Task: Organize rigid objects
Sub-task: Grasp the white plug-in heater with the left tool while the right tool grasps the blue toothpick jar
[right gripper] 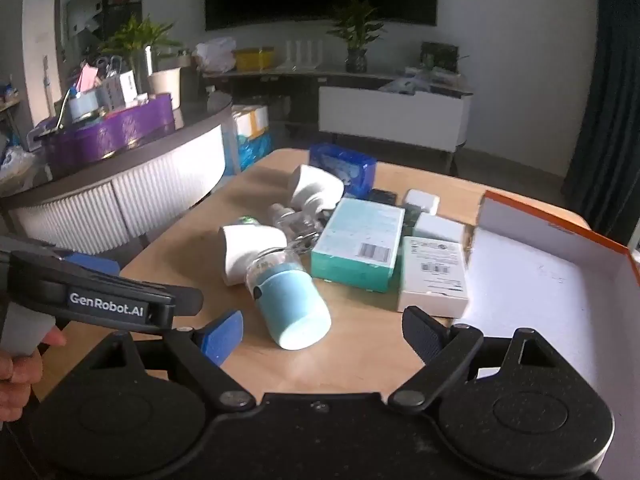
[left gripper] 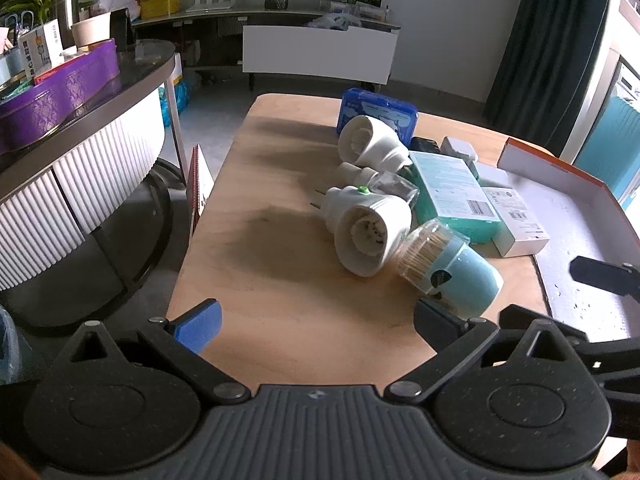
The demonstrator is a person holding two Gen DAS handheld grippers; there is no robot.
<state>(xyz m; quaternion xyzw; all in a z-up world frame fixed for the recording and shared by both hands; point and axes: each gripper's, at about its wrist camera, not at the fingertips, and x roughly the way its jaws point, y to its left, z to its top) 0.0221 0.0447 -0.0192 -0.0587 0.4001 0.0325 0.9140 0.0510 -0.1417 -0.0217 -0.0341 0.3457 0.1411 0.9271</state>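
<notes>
Right gripper [right gripper: 322,330] spread wide, nothing between the fingers, tilted down over the near edge of the table [right gripper: 352,364]. Just ahead and a touch to the left of its midline: toothpick jar [right gripper: 290,300], tipped on its side, pale blue base toward the gripper, clear cap pointing away and leftward. Long axis thus running nearly along the line of reach (slightly skewed to the left), so a squeeze across the blue barrel looks the natural hold, given a small turn of the wrist.

Left gripper [left gripper: 316,326] likewise spread and empty. From there, the same jar off to the right, just past the black right fingertip, lying crosswise with the cap leftward and the base rightward; a less direct reach, by this reading. Right hand judged the nearer and better lined up.

Farther out from the jar, touching its cap end: white plug-in device [right gripper: 250,252]. Beyond, a teal box [right gripper: 360,246] and a white box [right gripper: 434,276]. Off to the right of the right gripper, close by: open orange-edged box [right gripper: 552,236], white inside, the likely place for the jar.
</notes>
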